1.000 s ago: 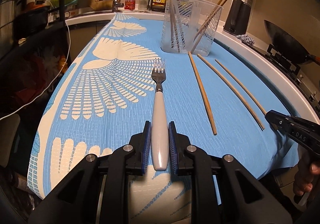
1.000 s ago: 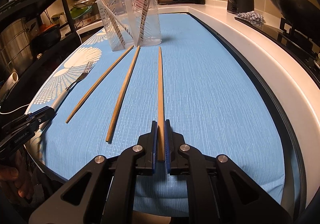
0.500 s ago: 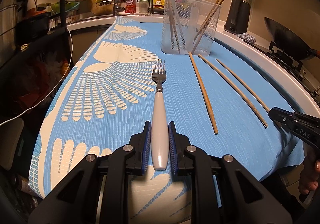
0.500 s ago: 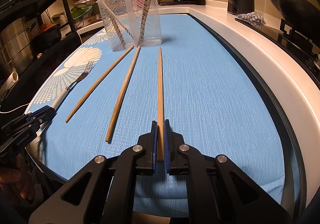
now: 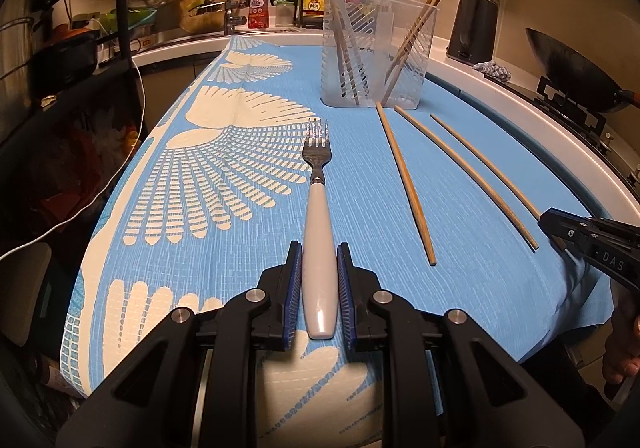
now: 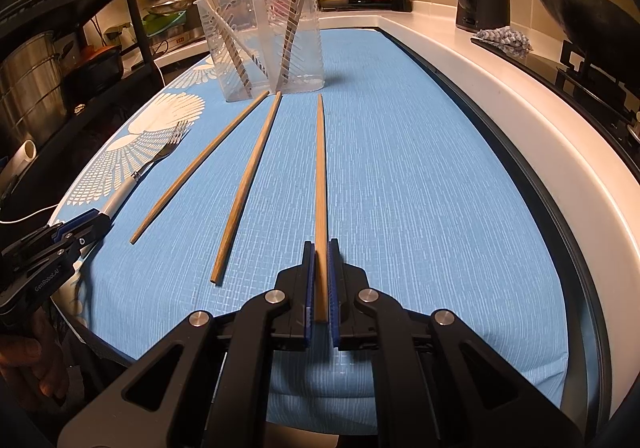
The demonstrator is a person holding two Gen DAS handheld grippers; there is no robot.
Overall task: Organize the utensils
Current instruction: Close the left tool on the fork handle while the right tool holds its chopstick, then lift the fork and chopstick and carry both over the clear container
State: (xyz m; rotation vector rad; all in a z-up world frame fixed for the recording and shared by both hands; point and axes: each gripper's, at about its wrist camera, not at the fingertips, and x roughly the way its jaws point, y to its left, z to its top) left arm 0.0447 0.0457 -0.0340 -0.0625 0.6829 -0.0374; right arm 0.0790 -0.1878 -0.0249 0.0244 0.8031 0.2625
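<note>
Fork [image 5: 318, 232] between left hand-held gripper [image 5: 319, 280] pads; chopstick [image 6: 321, 183] pinched in right hand-held gripper [image 6: 320, 276].

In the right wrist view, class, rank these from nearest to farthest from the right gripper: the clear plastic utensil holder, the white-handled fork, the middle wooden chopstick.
1. The middle wooden chopstick, just left of the right gripper.
2. The white-handled fork, farther left on the patterned cloth.
3. The clear plastic utensil holder, far ahead.
</note>
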